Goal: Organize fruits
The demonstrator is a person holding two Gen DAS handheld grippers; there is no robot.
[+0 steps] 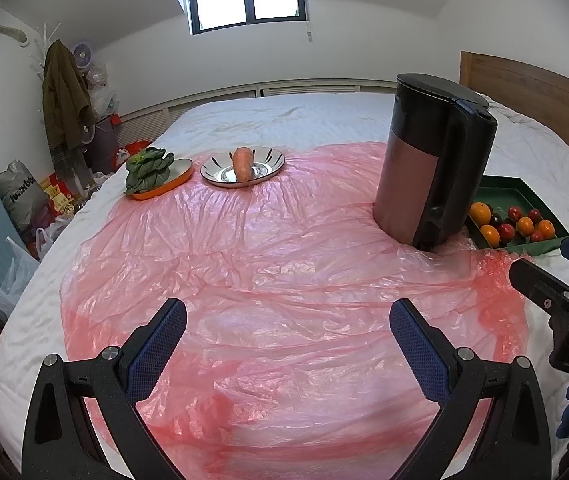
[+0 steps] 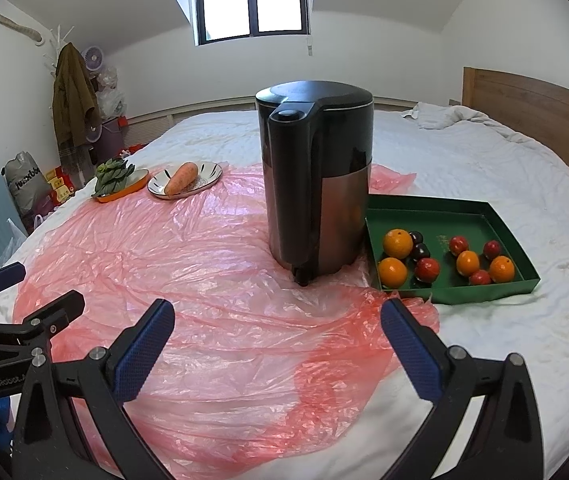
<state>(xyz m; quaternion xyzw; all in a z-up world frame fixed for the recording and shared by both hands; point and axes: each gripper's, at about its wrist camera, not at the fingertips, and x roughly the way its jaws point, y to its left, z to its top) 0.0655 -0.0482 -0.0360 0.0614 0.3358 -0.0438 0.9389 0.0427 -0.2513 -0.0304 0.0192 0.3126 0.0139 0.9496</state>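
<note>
Both grippers hang low over the pink plastic sheet spread on the bed, and neither has anything in it. The left gripper has its blue pads spread wide, and the right gripper is just as wide, its jaws bracketing bare plastic at the bottom of the frame.

The fruit sits in the green tray at right of centre in the right wrist view: oranges, smaller red fruits and a couple of dark ones, loose in two rough clusters near the tray's front wall. The tall black and copper kettle stands just beside the tray's left edge, its handle turned toward us.

I'd worry first about that kettle. A reach from the left could clip it, and on a soft mattress it looks easy to topple onto the fruit. The round fruits may roll away from the pads or squirt out of a pinch. The slick sheet could also bunch up under a dragged finger. A carrot on a patterned plate and greens on an orange dish sit well apart, upper left.
</note>
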